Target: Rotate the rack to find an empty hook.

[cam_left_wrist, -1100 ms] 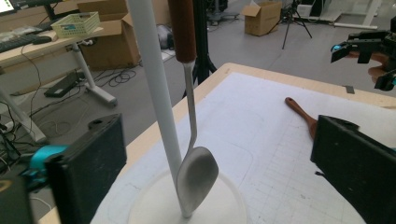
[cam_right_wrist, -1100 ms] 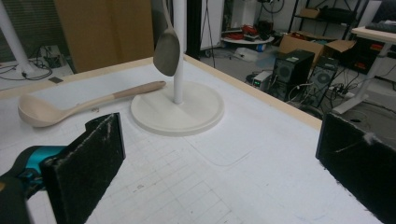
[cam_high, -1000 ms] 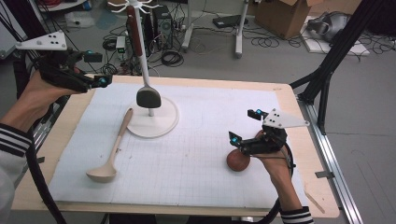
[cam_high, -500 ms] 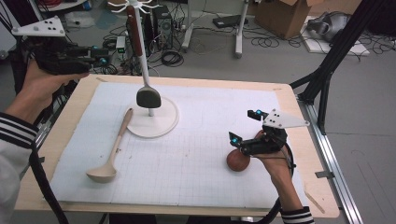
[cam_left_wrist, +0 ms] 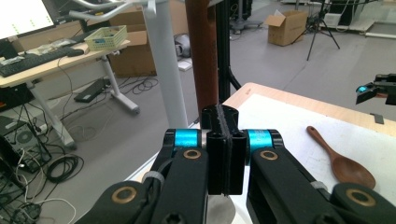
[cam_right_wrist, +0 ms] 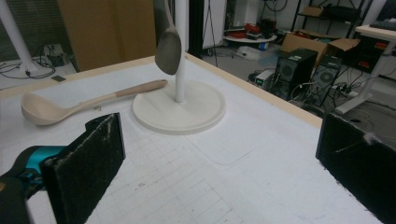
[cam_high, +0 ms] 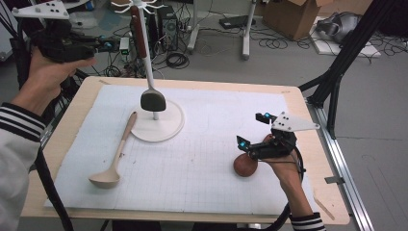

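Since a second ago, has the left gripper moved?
Yes. The left gripper rose up and away from the table edge, towards the rack top, its fingers closing empty.

This is a lab or workshop. Beyond the left gripper [cam_left_wrist: 224, 140] stand a desk with a keyboard [cam_left_wrist: 32, 60] and cardboard boxes [cam_left_wrist: 286, 27] on a grey floor strewn with cables [cam_high: 175, 60]. Past the right gripper [cam_right_wrist: 219, 158], computer towers [cam_right_wrist: 295, 67] sit beside shelving.
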A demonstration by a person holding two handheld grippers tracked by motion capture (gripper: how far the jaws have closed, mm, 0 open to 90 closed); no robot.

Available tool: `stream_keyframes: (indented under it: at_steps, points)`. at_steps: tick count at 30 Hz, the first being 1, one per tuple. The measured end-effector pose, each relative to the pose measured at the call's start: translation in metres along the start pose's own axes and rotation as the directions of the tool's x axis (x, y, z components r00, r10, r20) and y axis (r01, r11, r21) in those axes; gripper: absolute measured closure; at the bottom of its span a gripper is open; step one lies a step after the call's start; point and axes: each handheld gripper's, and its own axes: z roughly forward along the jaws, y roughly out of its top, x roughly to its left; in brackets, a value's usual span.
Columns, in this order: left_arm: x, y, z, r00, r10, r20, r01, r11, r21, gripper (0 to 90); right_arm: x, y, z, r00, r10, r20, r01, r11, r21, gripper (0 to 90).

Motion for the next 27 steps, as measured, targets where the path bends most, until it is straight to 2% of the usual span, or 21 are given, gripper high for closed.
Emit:
stream_keyframes:
  at_steps: [7, 12, 15, 18, 27]
  points:
    - [-0.001, 0.016, 0.006, 0.9999, 0.016, 0.003, -0.016, 0.9999, 0.0, 89.9, -0.001, 0.0, 0.0, 1.0, 0.005, -0.004, -0.005, 1.0, -0.001, 0.5]
    - [0.004, 0.029, 0.012, 0.9997, 0.019, -0.017, -0.018, 0.9998, 0.007, 89.9, -0.002, 0.0, 0.0, 1.0, 0.005, -0.004, -0.005, 1.0, 0.003, 0.5]
    - [0.007, 0.036, 0.014, 0.9996, 0.016, -0.023, -0.016, 0.9998, -0.008, 89.9, -0.002, 0.0, -0.001, 1.0, 0.009, -0.005, -0.009, 1.0, 0.0, 0.5]
    - [0.009, 0.04, 0.016, 0.9991, 0.017, -0.038, -0.018, 0.9998, -0.004, 89.9, -0.002, -0.001, -0.003, 1.0, 0.007, -0.003, -0.007, 1.0, -0.006, 0.5]
    - [0.015, 0.045, 0.021, 0.9976, -0.011, -0.069, 0.009, 0.9996, -0.027, 89.9, -0.003, -0.003, -0.004, 0.9999, 0.009, -0.008, -0.009, 1.0, -0.001, 0.5]
